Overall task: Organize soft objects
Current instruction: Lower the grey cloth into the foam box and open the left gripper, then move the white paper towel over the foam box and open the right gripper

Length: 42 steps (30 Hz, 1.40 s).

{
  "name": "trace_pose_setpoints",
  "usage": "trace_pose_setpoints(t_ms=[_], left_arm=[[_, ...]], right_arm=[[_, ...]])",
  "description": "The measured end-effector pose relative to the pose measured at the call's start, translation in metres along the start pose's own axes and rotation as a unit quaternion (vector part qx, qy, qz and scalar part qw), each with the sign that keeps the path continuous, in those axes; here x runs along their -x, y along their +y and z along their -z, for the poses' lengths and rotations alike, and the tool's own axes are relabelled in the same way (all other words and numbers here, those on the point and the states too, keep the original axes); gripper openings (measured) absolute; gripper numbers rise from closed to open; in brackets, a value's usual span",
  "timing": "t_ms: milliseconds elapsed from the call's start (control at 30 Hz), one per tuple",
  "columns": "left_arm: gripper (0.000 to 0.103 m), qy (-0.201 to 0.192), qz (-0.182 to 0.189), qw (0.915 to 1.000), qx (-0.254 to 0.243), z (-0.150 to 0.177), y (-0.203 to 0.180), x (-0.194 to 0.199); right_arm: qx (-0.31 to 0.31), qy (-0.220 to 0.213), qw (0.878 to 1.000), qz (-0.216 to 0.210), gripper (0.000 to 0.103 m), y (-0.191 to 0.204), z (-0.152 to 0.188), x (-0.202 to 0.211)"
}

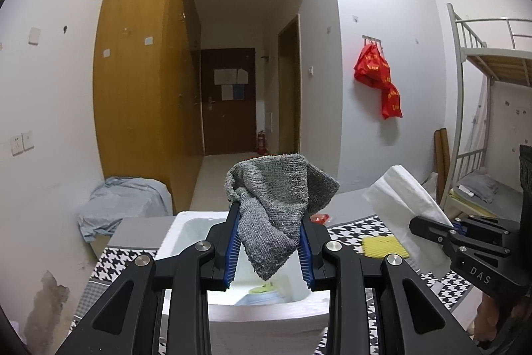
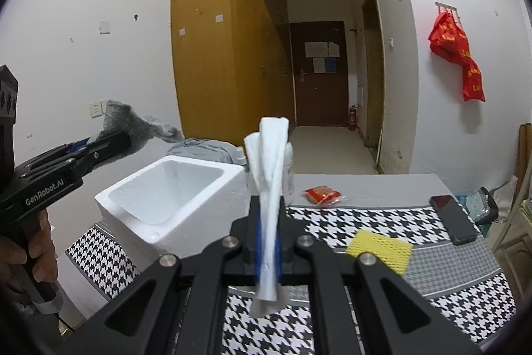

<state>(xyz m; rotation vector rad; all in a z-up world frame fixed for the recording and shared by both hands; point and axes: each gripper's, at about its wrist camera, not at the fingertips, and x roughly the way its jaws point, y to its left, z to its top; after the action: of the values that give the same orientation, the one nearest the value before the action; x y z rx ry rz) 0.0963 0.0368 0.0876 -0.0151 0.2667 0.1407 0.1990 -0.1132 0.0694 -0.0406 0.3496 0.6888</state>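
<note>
My left gripper (image 1: 270, 215) is shut on a grey knitted cloth (image 1: 279, 192), which bunches above the fingers and droops between them over the white foam box (image 1: 196, 230). From the right wrist view that same gripper (image 2: 113, 138) hovers left of the foam box (image 2: 163, 208), with the grey cloth (image 2: 139, 125) sticking out of it. My right gripper (image 2: 268, 222) is shut on a folded white tissue (image 2: 271, 155) that stands upright above the fingers and hangs below them. In the left wrist view the right gripper (image 1: 432, 227) holds the tissue (image 1: 402, 202) at the right. A yellow sponge (image 2: 379, 250) lies on the houndstooth cloth.
The table (image 2: 365, 223) wears a black-and-white houndstooth cover. On it lie a dark phone (image 2: 454, 223) and a red packet (image 2: 322, 194). A blue-grey garment (image 1: 123, 202) is heaped behind the box. A bunk bed (image 1: 488, 62) stands to the right, and a wooden wardrobe (image 1: 143, 55) on the left.
</note>
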Motion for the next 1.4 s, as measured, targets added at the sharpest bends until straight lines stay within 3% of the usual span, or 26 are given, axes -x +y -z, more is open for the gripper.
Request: trace_pose_setpoints(t_ms=[400, 933, 1000, 1167, 1233, 1400], left_arm=[[0.032, 0.011, -0.008, 0.9998, 0.011, 0.003, 0.027, -0.004], [0.032, 0.043, 0.015, 0.9989, 0.011, 0.006, 0.043, -0.037], [0.036, 0.049, 0.013, 0.9987, 0.010, 0.006, 0.043, -0.042], [0.077, 0.049, 0.004, 0.9986, 0.021, 0.008, 0.052, -0.045], [0.088, 0.040, -0.013, 0.9989, 0.021, 0.009, 0.053, -0.041], [0.098, 0.031, -0.030, 0.9988, 0.024, 0.010, 0.058, -0.035]], right_arm=[[0.017, 0.008, 0.999, -0.032, 0.009, 0.037, -0.005, -0.015], [0.020, 0.014, 0.999, -0.020, 0.009, 0.047, -0.008, -0.028], [0.020, 0.016, 0.999, -0.021, 0.009, 0.047, -0.008, -0.030], [0.020, 0.017, 1.000, -0.018, 0.009, 0.048, -0.009, -0.031], [0.019, 0.017, 1.000, -0.016, 0.009, 0.048, -0.009, -0.031], [0.020, 0.018, 1.000, -0.016, 0.009, 0.050, -0.009, -0.032]])
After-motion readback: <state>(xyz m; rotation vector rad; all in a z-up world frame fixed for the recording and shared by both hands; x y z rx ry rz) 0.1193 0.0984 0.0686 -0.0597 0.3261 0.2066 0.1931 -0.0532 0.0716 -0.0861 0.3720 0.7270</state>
